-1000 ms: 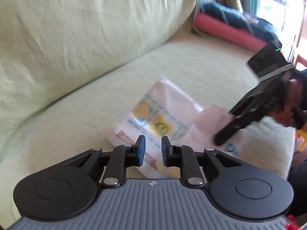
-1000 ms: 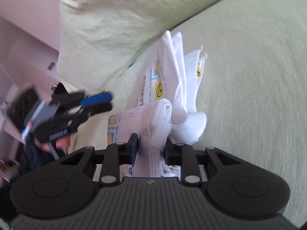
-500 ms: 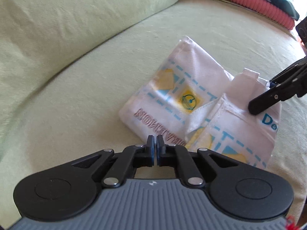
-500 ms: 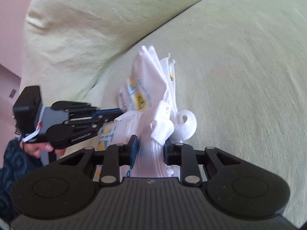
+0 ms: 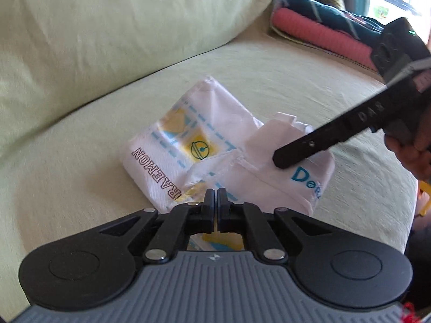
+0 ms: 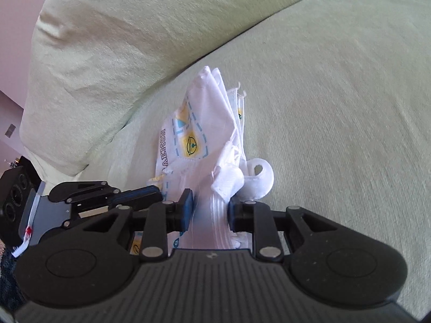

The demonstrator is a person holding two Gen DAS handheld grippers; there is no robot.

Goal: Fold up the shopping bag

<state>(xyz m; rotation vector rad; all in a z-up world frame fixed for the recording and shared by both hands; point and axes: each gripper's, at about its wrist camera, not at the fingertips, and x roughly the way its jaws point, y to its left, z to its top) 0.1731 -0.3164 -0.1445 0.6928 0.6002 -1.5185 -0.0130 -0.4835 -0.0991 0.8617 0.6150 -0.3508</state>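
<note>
Bag (image 5: 204, 145) lies on sofa (image 5: 269, 86); our right hand-held gripper (image 6: 210, 212) clamps its folded layers, our left hand-held gripper (image 5: 216, 204) is closed, seemingly empty.

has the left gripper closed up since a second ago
Yes. The left gripper had a clear gap between its fingertips a second ago; now they meet, poised over the near edge of the shopping bag on the sofa seat.
</note>
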